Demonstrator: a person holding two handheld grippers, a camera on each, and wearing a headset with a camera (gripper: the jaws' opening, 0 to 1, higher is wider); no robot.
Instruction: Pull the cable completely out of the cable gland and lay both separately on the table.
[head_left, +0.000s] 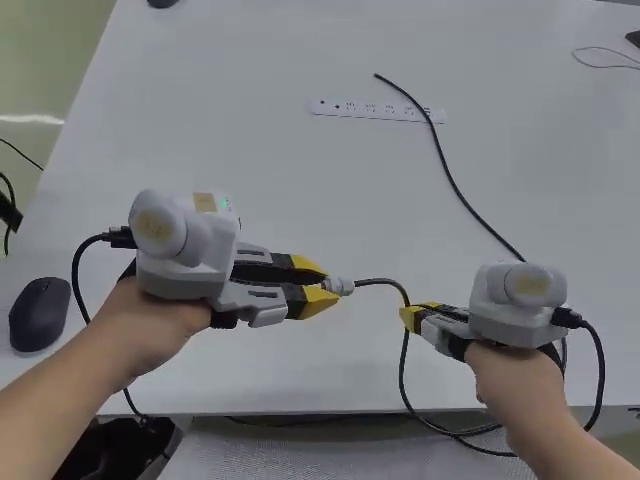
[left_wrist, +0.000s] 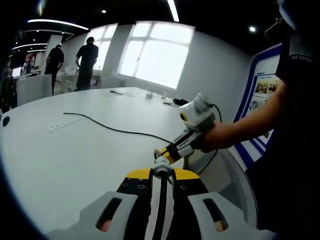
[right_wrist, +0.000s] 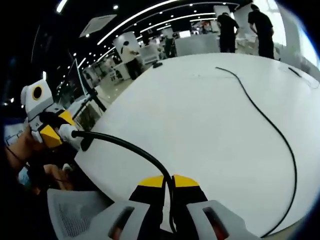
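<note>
The gland (head_left: 342, 286) is pinched by the left gripper (head_left: 323, 285). The cable (head_left: 385, 283) is squeezed by the right gripper (head_left: 408, 317). Both are held over the table (head_left: 300, 180).

an open-plan office: long white desk (head_left: 250, 160), power strip (head_left: 375, 109), computer mouse (head_left: 38, 312), strip ceiling lights (left_wrist: 173, 9) (people (left_wrist: 87, 60) stand by big windows (left_wrist: 155, 55)).

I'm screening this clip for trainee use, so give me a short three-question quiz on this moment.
1. True or false: the cable is already fully out of the cable gland.
2. What is the right gripper clamped on? A) the cable B) the power strip C) the mouse
3. Fill in: the left gripper grips the ____.
Key: 1 false; 2 A; 3 cable gland.
</note>
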